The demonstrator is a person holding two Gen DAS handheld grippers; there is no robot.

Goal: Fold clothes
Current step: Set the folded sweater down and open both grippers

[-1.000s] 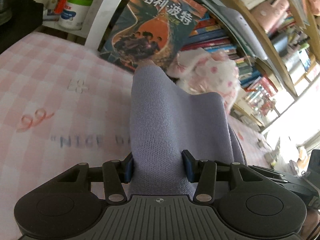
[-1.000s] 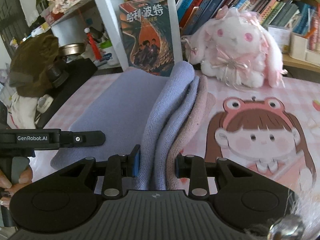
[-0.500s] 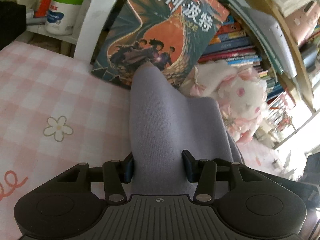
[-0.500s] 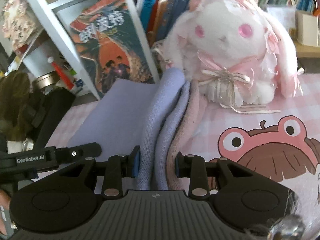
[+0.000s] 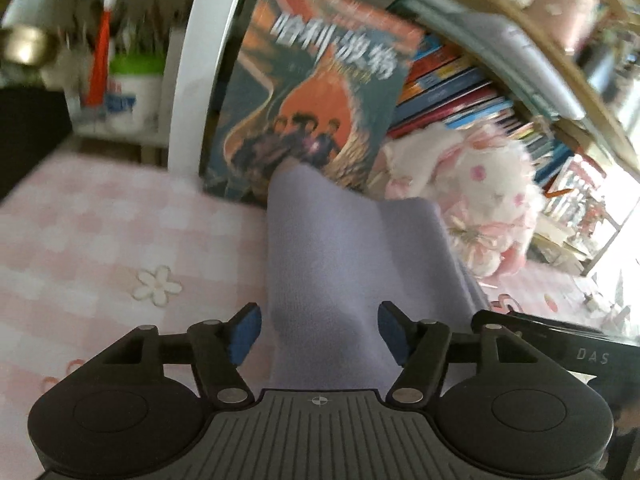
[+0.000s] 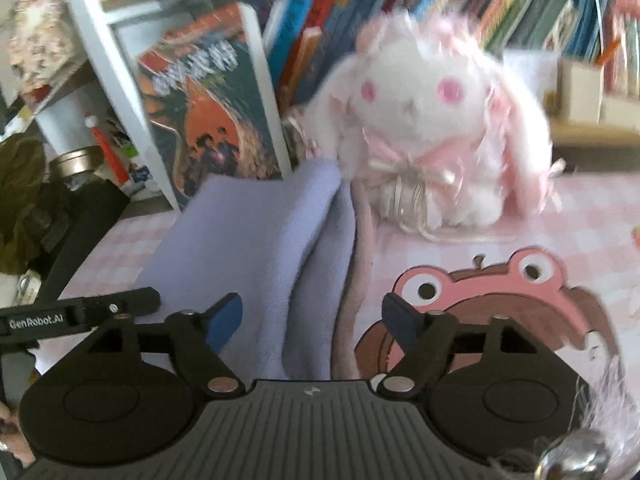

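Opening claws [image 5: 320, 330] [image 6: 313, 320] — lavender garment [image 5: 332, 264] between

Left gripper [image 5: 320, 330] and right gripper [image 6: 313, 318] point downward, both jaws opening, fingers spread apart.

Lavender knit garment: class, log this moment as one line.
left gripper: opening, pads clear | right gripper: opening, pads clear | lavender knit garment: folded, between both jaws
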